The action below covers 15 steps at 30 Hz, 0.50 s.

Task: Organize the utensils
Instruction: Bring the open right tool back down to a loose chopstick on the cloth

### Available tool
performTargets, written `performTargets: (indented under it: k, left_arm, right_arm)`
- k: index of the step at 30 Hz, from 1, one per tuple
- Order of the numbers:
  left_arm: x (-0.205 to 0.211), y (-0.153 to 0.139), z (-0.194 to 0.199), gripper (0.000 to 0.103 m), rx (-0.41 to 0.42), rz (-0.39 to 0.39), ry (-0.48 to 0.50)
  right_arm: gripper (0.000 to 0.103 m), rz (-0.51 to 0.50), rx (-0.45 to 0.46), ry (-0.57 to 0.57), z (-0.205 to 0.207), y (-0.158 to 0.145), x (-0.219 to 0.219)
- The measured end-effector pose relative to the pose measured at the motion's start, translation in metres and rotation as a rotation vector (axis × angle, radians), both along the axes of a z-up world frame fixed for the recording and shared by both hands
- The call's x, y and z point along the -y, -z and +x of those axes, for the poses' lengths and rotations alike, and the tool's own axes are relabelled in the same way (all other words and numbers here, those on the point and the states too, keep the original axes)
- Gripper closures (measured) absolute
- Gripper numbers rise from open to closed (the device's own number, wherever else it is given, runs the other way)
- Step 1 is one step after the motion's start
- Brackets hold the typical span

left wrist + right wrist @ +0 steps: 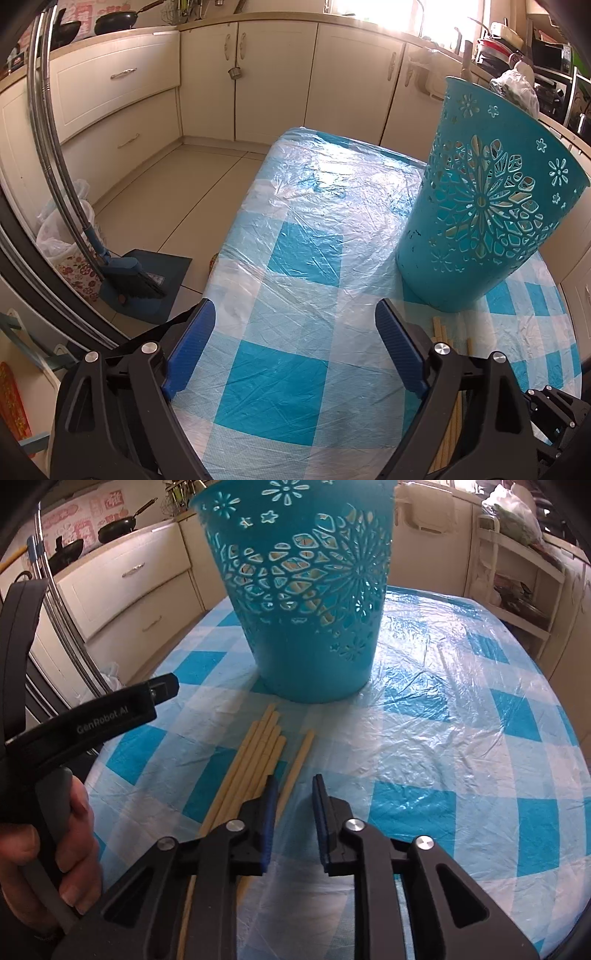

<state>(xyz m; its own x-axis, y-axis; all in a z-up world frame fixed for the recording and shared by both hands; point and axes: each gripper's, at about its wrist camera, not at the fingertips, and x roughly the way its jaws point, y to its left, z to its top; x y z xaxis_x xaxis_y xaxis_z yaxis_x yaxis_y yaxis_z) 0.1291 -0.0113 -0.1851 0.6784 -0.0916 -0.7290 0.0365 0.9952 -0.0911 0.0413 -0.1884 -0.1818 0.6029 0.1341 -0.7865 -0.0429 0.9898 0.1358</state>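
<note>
A teal cut-out basket (306, 602) stands upright on the blue-and-white checked table (461, 738); pale sticks show through its holes. It also shows in the left wrist view (484, 206) at the right. Several pale wooden chopsticks (255, 760) lie side by side on the cloth in front of the basket, one (297, 768) slightly apart. My right gripper (293, 794) is partly open and empty, just above that single chopstick. My left gripper (295, 325) is wide open and empty over the cloth, left of the chopstick ends (439, 328). The left gripper's body also shows in the right wrist view (110, 712).
Cream kitchen cabinets (258, 74) surround the table. A broom and dustpan (136, 280) and a bagged bin (70, 247) stand on the floor at the left. A white rack (517, 590) stands behind the table at the right. Pans (114, 22) sit on the counter.
</note>
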Motion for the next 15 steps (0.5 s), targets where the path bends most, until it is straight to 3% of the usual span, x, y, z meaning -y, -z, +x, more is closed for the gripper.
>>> performTargets:
  k: [5,8,15]
  left_arm:
    - [0.004,0.000,-0.002,0.018,0.004,0.009,0.028]
    - [0.018,-0.002,-0.010,0.018,-0.028,0.031,0.138]
    - [0.058,0.003,-0.039,0.018,-0.059,0.126,0.288]
  right_arm:
    - [0.094,-0.065,-0.003,0.000,0.003,-0.001,0.012]
    - [0.094,-0.080,-0.007,0.031,0.001,-0.003,0.035]
    - [0.094,0.006,-0.013,0.096,-0.003,0.001,0.065]
